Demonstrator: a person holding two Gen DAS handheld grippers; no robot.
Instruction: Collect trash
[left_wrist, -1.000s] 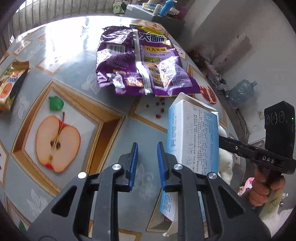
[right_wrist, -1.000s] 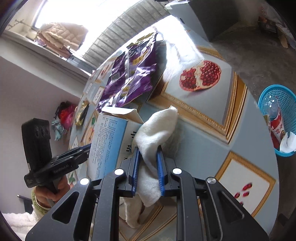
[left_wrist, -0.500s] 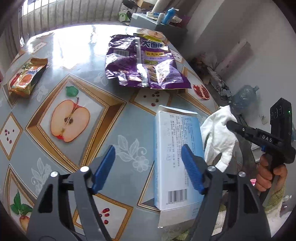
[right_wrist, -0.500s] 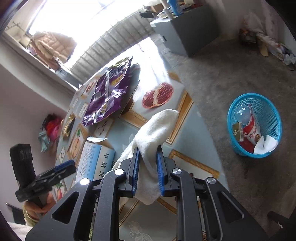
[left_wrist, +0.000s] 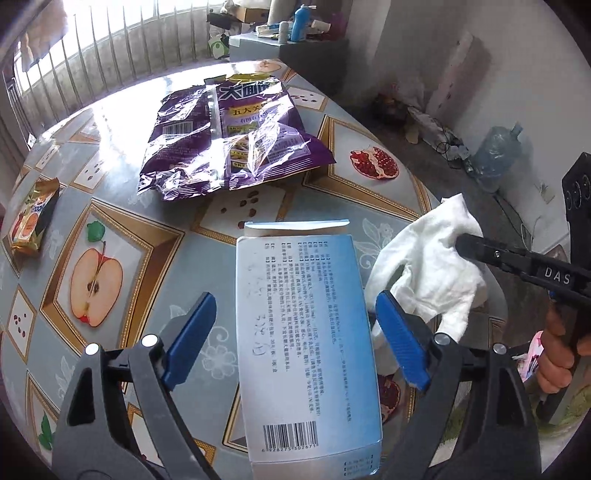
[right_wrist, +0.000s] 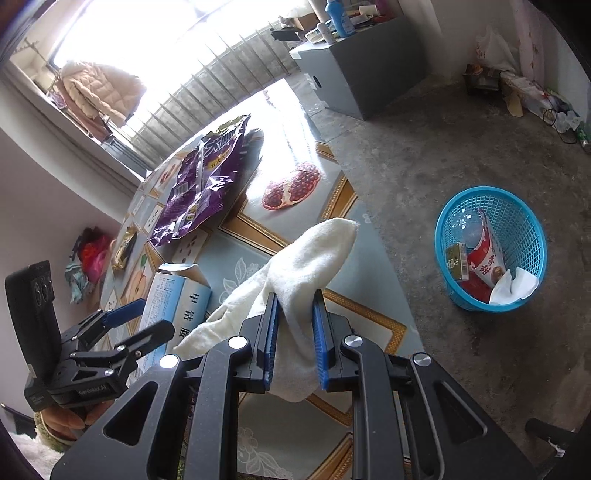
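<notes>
Blue pads of the left tool (left_wrist: 295, 345) stand wide apart on either side of a pale blue carton (left_wrist: 308, 343), their jaws having just been opening; neither pad presses on the carton, which lies flat on the worktop (left_wrist: 155, 258) with its barcode end nearest and its open flap pointing away. Just right of the carton, the right tool (right_wrist: 294, 332) is clamped on a white cloth (right_wrist: 306, 258), which sticks up past the pads and droops below them, over the worktop's near edge. A hand (left_wrist: 557, 354) grips that tool's handle at the right of the left wrist view.

Farther across the fruit-printed worktop, a purple snack bag (left_wrist: 229, 144) lies crumpled and flat near the middle, well apart from the carton. A small gold wrapper (left_wrist: 33, 218) lies near the left edge.

On the concrete floor (right_wrist: 424, 147) to the right of the worktop stands a blue basket (right_wrist: 524, 229), already holding a red-and-white packet, a small green box, a clear bottle and a white tissue. Beyond, a grey cabinet (right_wrist: 354, 74) carries bottles by the window.
</notes>
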